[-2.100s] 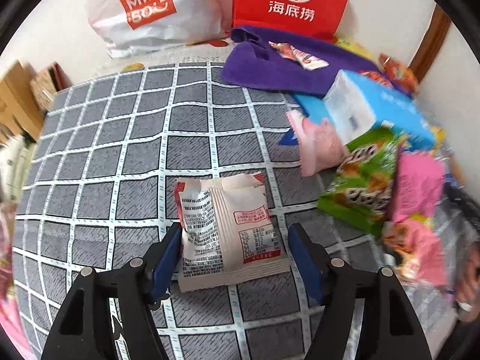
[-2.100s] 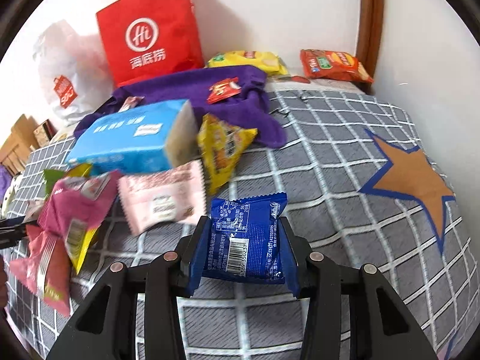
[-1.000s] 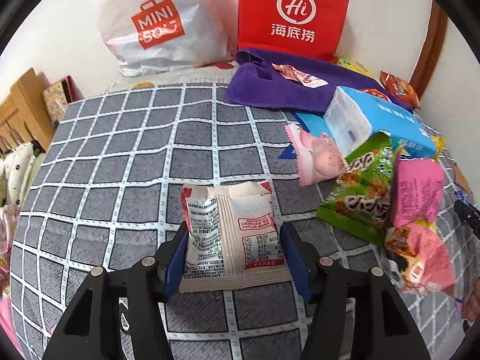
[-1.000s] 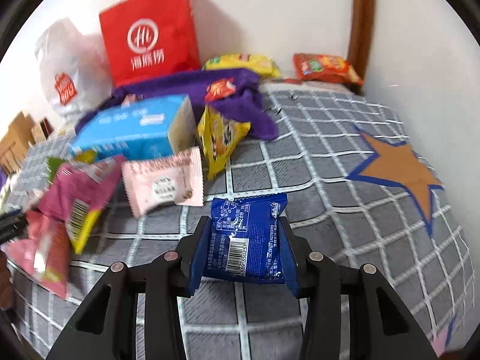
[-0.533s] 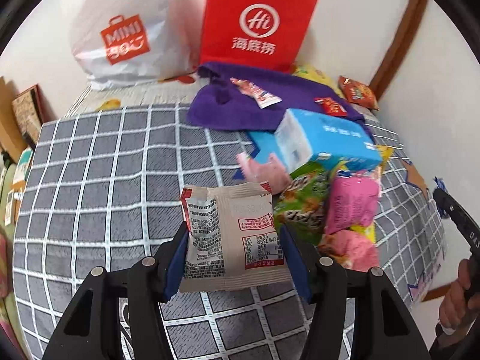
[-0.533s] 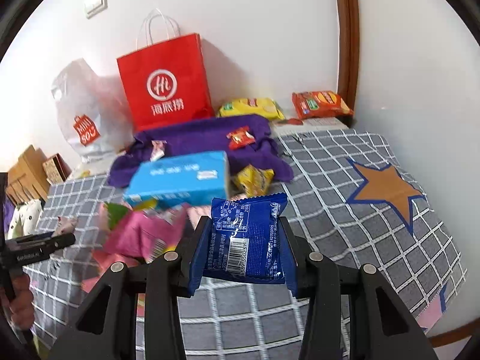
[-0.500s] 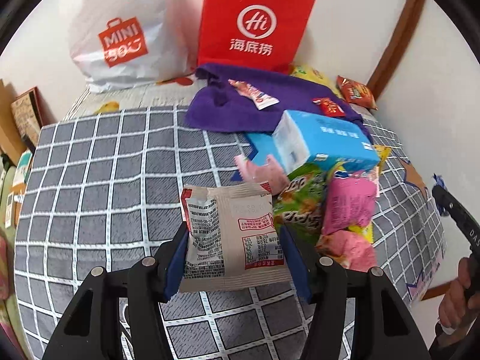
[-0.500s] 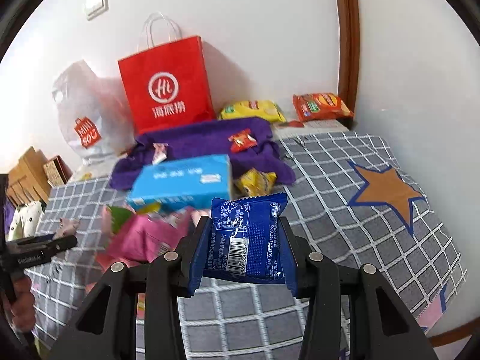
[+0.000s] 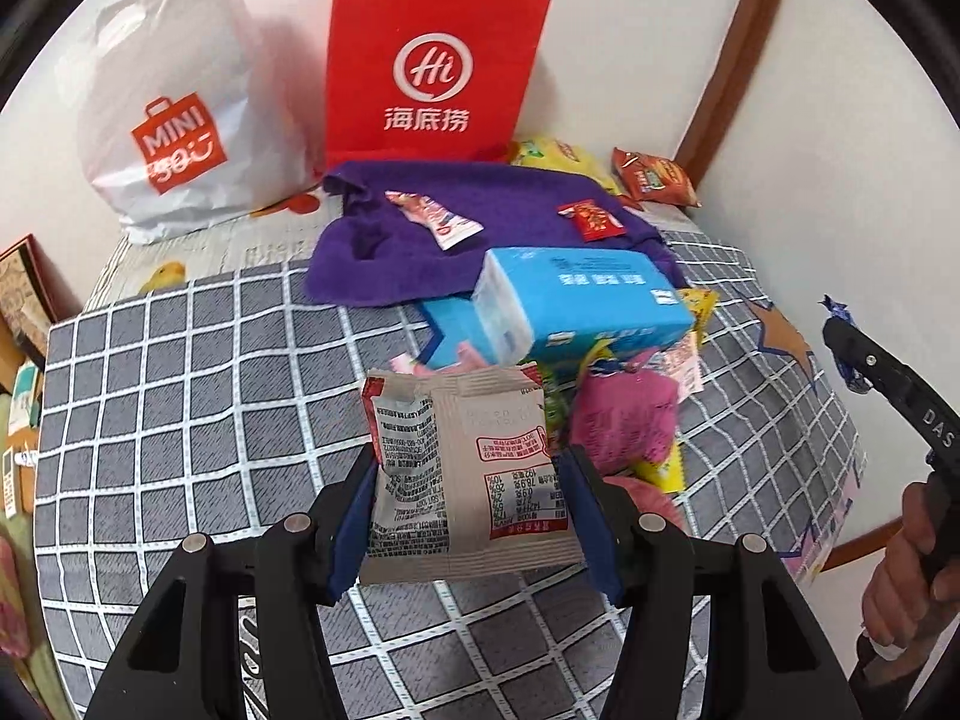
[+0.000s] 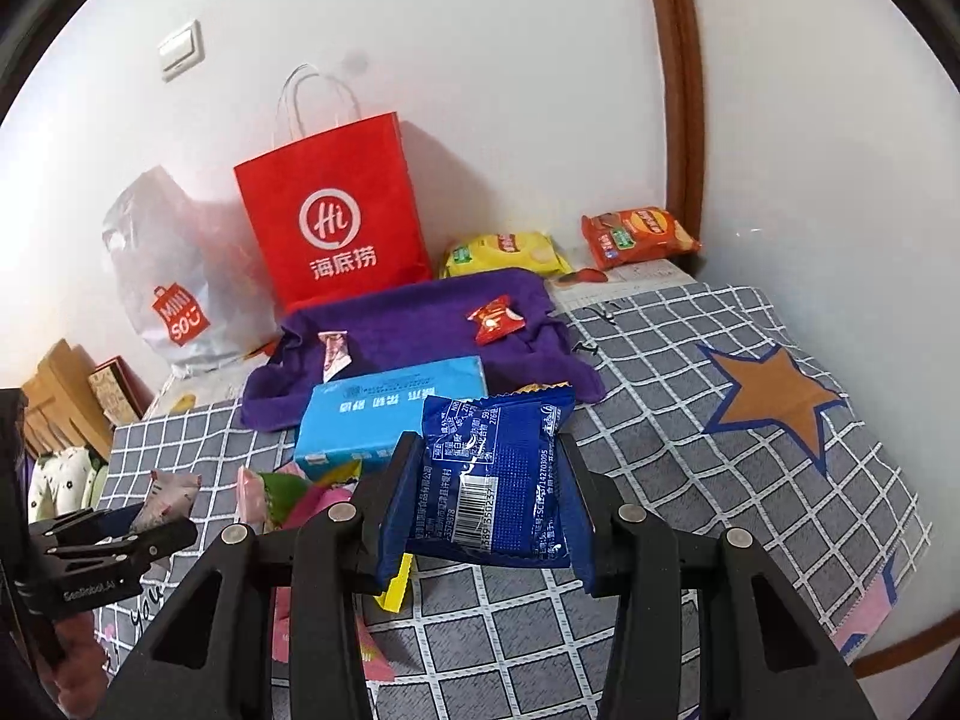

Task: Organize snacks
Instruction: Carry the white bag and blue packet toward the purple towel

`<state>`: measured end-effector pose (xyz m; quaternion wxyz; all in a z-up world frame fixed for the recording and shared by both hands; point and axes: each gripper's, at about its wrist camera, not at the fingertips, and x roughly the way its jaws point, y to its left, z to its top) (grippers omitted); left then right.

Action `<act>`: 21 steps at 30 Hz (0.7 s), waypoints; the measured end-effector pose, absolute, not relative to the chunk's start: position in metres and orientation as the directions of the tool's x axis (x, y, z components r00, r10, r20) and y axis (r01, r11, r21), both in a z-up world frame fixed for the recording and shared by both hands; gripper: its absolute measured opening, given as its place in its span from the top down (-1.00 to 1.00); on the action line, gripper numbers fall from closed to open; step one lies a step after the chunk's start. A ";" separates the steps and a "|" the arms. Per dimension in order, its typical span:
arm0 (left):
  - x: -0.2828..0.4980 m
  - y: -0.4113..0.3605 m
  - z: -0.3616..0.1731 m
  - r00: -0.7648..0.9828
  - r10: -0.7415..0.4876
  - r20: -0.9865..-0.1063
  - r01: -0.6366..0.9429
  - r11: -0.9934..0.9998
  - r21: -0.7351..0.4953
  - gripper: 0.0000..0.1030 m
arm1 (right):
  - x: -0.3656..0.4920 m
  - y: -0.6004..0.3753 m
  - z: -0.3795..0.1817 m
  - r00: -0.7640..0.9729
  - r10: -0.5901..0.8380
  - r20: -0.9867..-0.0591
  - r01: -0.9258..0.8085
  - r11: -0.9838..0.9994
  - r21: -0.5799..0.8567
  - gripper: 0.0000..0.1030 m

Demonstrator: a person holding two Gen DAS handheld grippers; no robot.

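The left claw (image 9: pixel 468 516) pinches a beige foil snack packet with red corners and printed text (image 9: pixel 462 468), its blue pads (image 9: pixel 354 516) pressed on both side edges, holding it above the grey checked cloth cover (image 9: pixel 180 390). The right claw (image 10: pixel 489 504) pinches a dark blue foil snack packet with a white barcode (image 10: pixel 495 474) the same way, also clear of the cover. Taking the light blue rectangular tissue pack (image 9: pixel 576 300) as landmark: the beige packet hangs in front of it, a purple towel (image 9: pixel 432 222) lies just behind it, a red paper bag (image 9: pixel 432 66) stands upright beyond the towel, and pink and green snack bags (image 9: pixel 624 420) are heaped against its near side.
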<state>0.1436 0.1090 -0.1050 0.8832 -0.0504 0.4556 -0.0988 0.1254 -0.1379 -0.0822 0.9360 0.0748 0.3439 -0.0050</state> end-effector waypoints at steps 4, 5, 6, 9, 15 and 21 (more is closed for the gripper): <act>0.142 0.102 -0.094 0.577 -0.225 -0.785 0.147 0.974 -0.171 -0.10 | 0.125 -0.142 -0.078 0.759 0.042 -0.650 0.081 0.984 0.157 0.16; 0.142 0.100 -0.090 0.583 -0.225 -0.781 0.149 0.974 -0.169 -0.10 | 0.125 -0.143 -0.076 0.759 0.049 -0.649 0.079 0.983 0.166 0.16; 0.141 0.099 -0.087 0.587 -0.224 -0.778 0.149 0.974 -0.168 -0.10 | 0.125 -0.144 -0.074 0.758 0.045 -0.650 0.082 0.983 0.164 0.16; 0.143 0.096 -0.076 0.599 -0.220 -0.770 0.143 0.976 -0.167 -0.10 | 0.127 -0.146 -0.067 0.756 0.025 -0.654 0.091 0.985 0.143 0.16; 0.149 0.090 -0.045 0.638 -0.221 -0.738 0.139 0.975 -0.172 -0.10 | 0.133 -0.152 -0.043 0.766 0.034 -0.641 0.071 0.988 0.137 0.16; 0.167 0.087 -0.019 0.664 -0.230 -0.712 0.126 0.972 -0.197 -0.10 | 0.145 -0.153 -0.021 0.776 0.049 -0.629 0.034 0.992 0.119 0.16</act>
